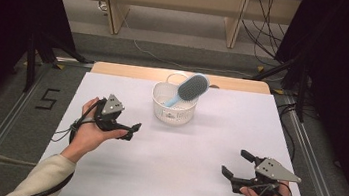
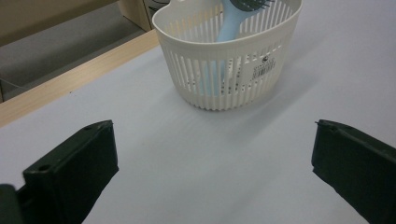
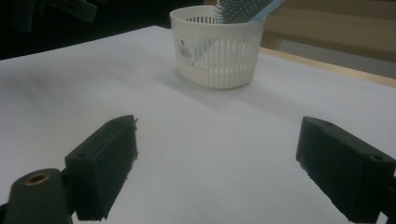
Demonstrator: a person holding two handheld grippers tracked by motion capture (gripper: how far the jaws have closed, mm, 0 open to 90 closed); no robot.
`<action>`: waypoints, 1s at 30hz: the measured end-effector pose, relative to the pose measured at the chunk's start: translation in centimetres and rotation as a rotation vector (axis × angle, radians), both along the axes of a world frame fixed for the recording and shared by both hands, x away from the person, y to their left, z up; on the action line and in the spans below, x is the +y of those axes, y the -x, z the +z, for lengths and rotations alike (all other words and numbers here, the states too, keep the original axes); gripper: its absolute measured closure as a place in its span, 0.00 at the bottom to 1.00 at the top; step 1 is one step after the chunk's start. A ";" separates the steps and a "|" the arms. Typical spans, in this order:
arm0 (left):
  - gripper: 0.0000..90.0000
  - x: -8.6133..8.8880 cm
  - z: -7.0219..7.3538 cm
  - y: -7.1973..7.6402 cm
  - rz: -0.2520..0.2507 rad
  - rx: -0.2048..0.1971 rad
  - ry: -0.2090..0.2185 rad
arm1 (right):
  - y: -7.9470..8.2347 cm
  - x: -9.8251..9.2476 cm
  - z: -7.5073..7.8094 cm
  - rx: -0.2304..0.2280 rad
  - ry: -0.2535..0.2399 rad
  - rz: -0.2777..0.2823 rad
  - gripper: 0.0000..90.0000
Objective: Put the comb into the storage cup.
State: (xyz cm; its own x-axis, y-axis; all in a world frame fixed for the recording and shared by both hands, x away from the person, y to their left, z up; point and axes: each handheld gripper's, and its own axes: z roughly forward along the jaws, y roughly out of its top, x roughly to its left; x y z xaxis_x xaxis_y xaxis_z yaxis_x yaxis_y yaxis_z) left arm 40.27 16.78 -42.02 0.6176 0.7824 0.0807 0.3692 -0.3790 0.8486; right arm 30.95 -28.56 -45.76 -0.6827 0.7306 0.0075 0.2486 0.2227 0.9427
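My left gripper and right gripper hover near the basket, jaws wide, holding nothing. The brush stands in it, head leaning over the rim. I'd approach level and pinch the handle, not the bristles.

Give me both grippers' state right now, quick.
Left gripper: open, holding nothing, above the table.
Right gripper: open, holding nothing, above the table.
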 end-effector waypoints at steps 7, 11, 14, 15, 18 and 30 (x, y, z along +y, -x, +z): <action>0.00 0.5 -0.5 0.9 -0.002 0.008 -0.003 | 0.0 0.0 0.0 0.002 -0.001 -0.001 0.15; 0.00 0.8 -0.9 1.2 0.003 0.011 -0.003 | 0.0 0.0 0.0 0.002 0.002 0.000 0.15; 0.00 1.0 -1.0 1.5 0.004 0.008 -0.003 | 0.0 0.0 0.0 0.001 0.000 0.000 0.15; 0.00 1.0 -1.1 1.6 0.005 0.006 -0.002 | 0.0 0.0 0.0 -0.001 0.005 0.002 0.15; 0.00 0.9 -1.2 1.9 0.002 0.005 -0.001 | 0.0 0.0 0.0 -0.001 0.002 0.002 0.15; 0.00 1.1 -1.7 3.3 -0.010 0.005 0.020 | 0.0 0.0 0.1 0.001 0.000 0.002 0.14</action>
